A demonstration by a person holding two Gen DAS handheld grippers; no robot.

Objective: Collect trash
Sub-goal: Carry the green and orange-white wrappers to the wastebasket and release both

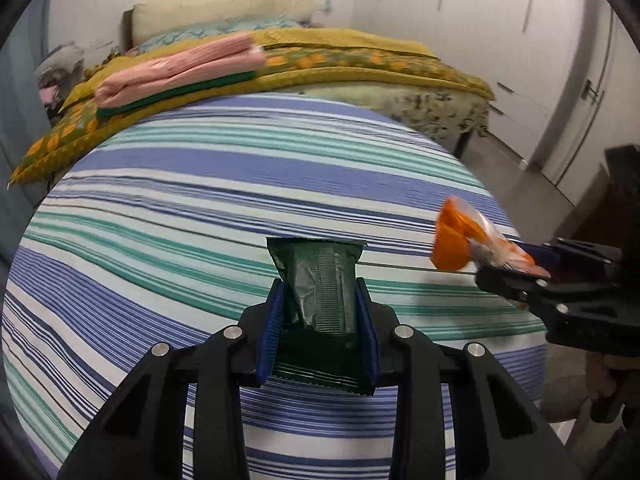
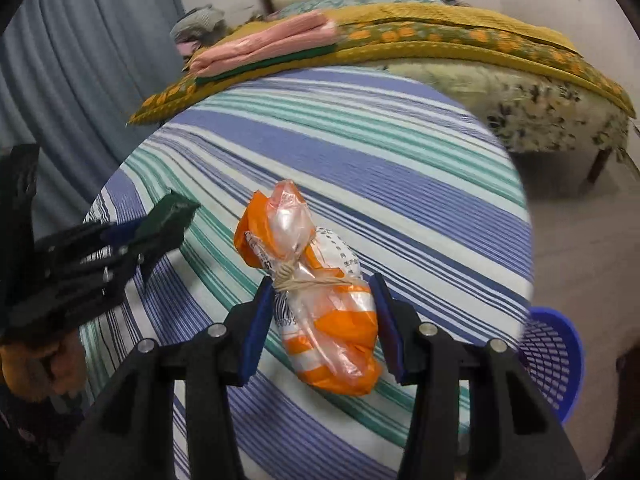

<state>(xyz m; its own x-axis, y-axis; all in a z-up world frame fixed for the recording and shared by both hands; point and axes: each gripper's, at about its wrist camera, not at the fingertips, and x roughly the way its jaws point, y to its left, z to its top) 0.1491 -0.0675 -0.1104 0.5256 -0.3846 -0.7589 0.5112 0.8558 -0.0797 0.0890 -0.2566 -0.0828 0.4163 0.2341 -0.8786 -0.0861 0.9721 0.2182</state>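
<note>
My left tongs point(image 1: 320, 312) are closed on a dark green wrapper point(image 1: 320, 276), its blue pads pressing both sides, and I hold it above the striped cloth point(image 1: 200, 200) on the round surface. My right tongs point(image 2: 322, 320) grip an orange and clear plastic bag point(image 2: 320, 300) tied with string, also lifted over the cloth. A blue basket point(image 2: 556, 356) stands on the floor just beside the surface, to my right.
</note>
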